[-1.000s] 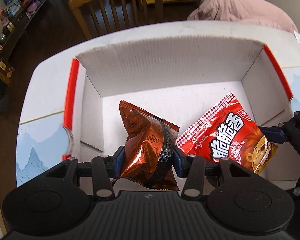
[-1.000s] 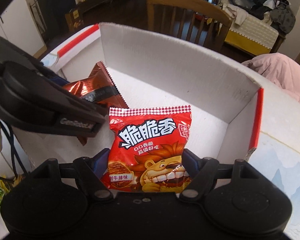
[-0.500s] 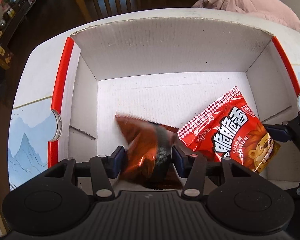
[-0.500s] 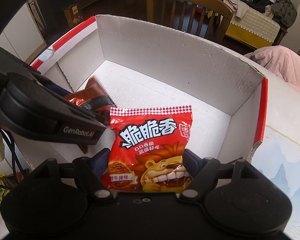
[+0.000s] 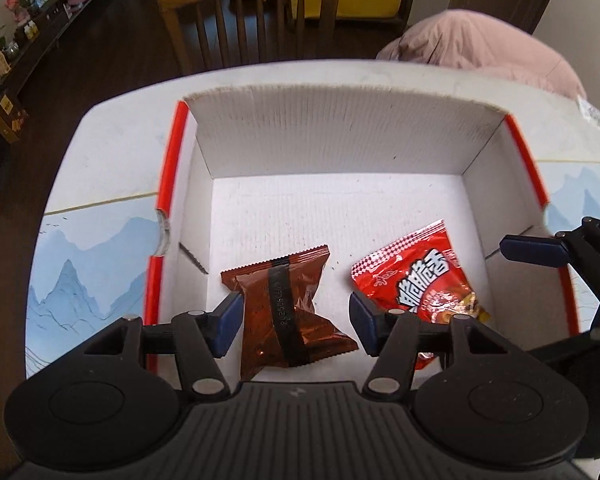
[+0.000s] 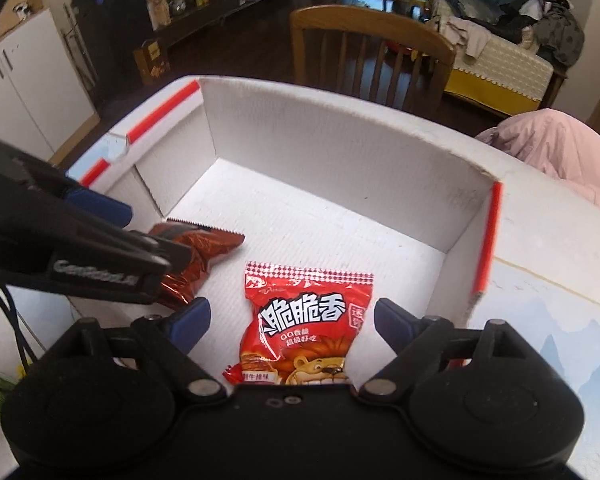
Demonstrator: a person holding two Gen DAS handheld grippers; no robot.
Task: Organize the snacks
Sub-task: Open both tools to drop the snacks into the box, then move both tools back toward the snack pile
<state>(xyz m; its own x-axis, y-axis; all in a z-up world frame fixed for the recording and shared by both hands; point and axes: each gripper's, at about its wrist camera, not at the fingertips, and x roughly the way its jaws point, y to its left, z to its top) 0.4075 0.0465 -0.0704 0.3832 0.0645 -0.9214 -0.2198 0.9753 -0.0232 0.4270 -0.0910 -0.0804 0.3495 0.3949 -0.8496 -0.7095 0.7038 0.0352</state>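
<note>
Inside the white cardboard box on the tabletop, two snack packets lie flat on the floor of the box, side by side and just apart. The brown foil packet with the black band sits toward the left, and there is the left gripper right above it, jaws parted after just opening, the blue pads standing either side of the wrapper; the left pad sits close against the packet's edge but does not pinch it, the right pad is clear of it. Over to the right, the red packet with the lion and the bold white lettering lies on the box floor too, and the right gripper hangs over it with its jaws spread wide, freshly opened, plenty of white cardboard showing between each pad and the packet. From the right wrist view the left gripper crosses in from the left edge, covering part of the brown foil packet. The box has red trim along its side rims and its tall back wall faces a wooden chair beyond the tabletop. A pink padded coat lies at the far right corner
</note>
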